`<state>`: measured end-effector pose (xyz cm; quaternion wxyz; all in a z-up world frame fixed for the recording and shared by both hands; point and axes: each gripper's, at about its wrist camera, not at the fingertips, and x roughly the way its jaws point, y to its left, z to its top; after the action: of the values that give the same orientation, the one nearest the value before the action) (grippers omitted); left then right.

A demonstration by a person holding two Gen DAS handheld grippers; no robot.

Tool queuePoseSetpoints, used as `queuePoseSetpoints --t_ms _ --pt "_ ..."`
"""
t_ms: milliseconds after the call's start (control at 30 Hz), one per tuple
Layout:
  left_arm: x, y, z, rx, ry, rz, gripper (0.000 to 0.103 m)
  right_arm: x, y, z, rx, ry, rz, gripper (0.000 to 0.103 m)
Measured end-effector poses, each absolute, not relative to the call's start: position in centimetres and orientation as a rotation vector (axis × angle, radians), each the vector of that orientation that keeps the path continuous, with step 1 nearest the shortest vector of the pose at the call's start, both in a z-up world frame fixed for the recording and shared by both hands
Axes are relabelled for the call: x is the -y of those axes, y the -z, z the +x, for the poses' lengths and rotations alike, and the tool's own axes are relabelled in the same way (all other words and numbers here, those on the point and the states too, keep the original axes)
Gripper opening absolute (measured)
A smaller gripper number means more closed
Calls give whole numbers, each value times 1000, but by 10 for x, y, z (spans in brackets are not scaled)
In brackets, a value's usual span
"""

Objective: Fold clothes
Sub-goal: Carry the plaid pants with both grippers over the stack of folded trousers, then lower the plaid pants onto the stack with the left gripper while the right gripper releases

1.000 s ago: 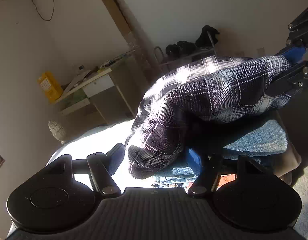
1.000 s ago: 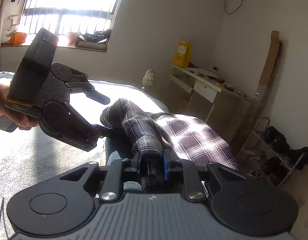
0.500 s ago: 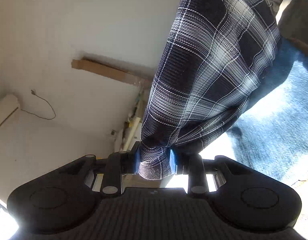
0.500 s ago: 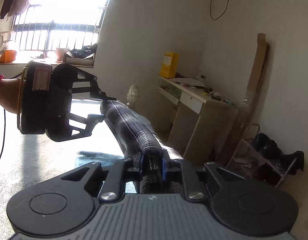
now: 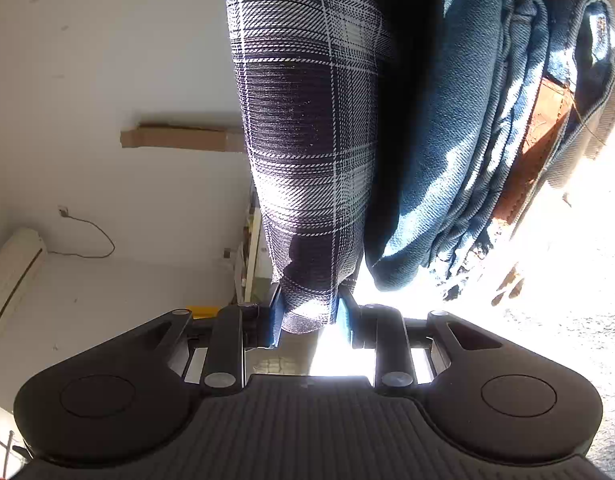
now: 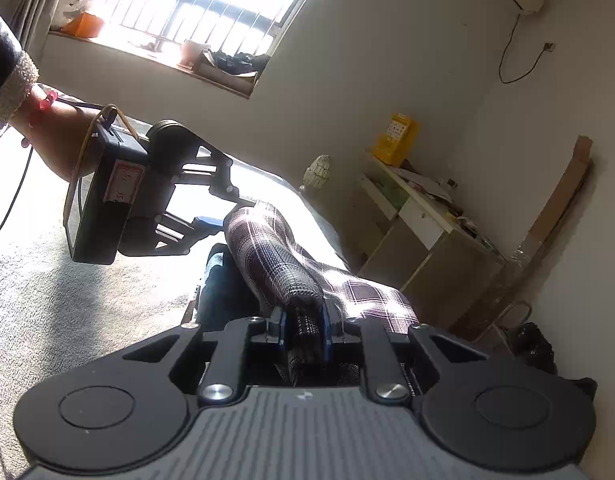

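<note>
Only leftward: jeans [image 5: 467, 152] beside shirt [image 5: 307, 128].

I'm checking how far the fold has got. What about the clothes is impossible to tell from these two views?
- Plaid garment: its type and full shape; the left wrist view's top edge cuts it off.
- Folded jeans: what they rest on is washed out by glare.
- Left claw, right wrist view: its grip point is hidden behind the plaid roll.
- Right claw: the fabric below it is hidden by its own body.
</note>
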<state>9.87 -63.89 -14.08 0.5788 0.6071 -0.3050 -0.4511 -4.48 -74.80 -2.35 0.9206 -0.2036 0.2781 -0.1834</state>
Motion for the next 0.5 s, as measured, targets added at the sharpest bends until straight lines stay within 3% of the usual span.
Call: queuePoseSetpoints --t_ms 200,500 --pt "626 156 106 673 1048 1465 35 721 58 -44 -622 328 -531 17" --pt "606 130 118 356 1078 1292 37 714 60 -56 -598 335 -580 17"
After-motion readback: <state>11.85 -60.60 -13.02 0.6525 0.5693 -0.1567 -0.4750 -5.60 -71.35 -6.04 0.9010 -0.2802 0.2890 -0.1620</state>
